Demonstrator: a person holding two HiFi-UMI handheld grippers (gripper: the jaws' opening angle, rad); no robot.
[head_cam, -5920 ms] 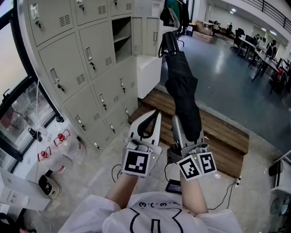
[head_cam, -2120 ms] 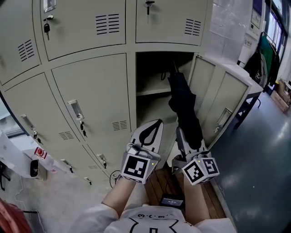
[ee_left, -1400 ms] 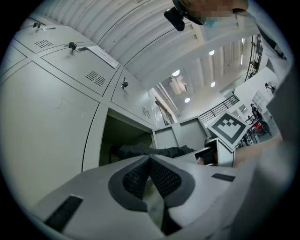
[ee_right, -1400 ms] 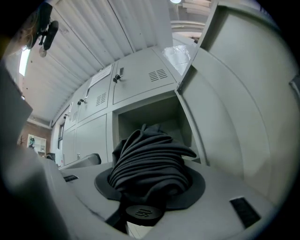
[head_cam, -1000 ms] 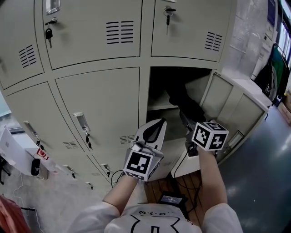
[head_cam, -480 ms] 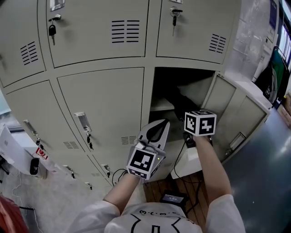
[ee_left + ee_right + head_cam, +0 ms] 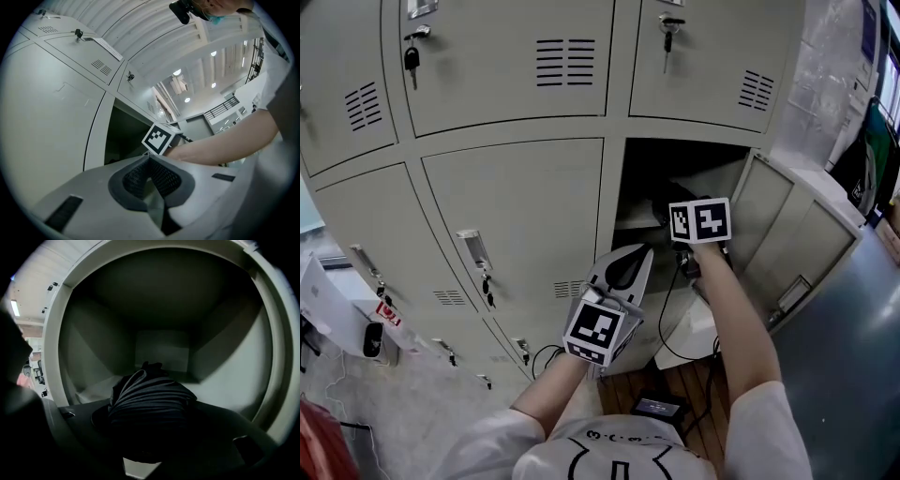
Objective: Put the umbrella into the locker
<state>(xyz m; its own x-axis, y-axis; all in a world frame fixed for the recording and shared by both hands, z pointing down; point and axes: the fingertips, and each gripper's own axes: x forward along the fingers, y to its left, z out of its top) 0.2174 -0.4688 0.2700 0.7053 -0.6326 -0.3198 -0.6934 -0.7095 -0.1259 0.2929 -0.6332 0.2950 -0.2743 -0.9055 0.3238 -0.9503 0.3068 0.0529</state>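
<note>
The black folded umbrella (image 7: 150, 394) lies inside the open locker (image 7: 161, 350), its bunched fabric filling the gap between my right gripper's (image 7: 149, 420) jaws. Those jaws have just been opening, and the fabric still touches both. In the head view the right gripper (image 7: 694, 211) reaches into the locker's (image 7: 615, 187) dark opening. Its marker cube hides the fingertips, and only a dark bit of umbrella (image 7: 661, 208) shows beside it. My left gripper (image 7: 642, 253) hovers shut and empty below the opening, left of the right arm. The left gripper view shows its tips (image 7: 149, 158) meeting.
The locker's door (image 7: 792, 248) stands open to the right. Closed lockers surround the opening, with keys (image 7: 412, 58) hanging in some locks. A shelf (image 7: 635, 222) crosses the compartment. A small black device (image 7: 654, 409) with a cable lies on the wooden platform below.
My right gripper has pushed forward into the locker, carrying the umbrella from the opening to deep inside. The left gripper has stayed in place.
</note>
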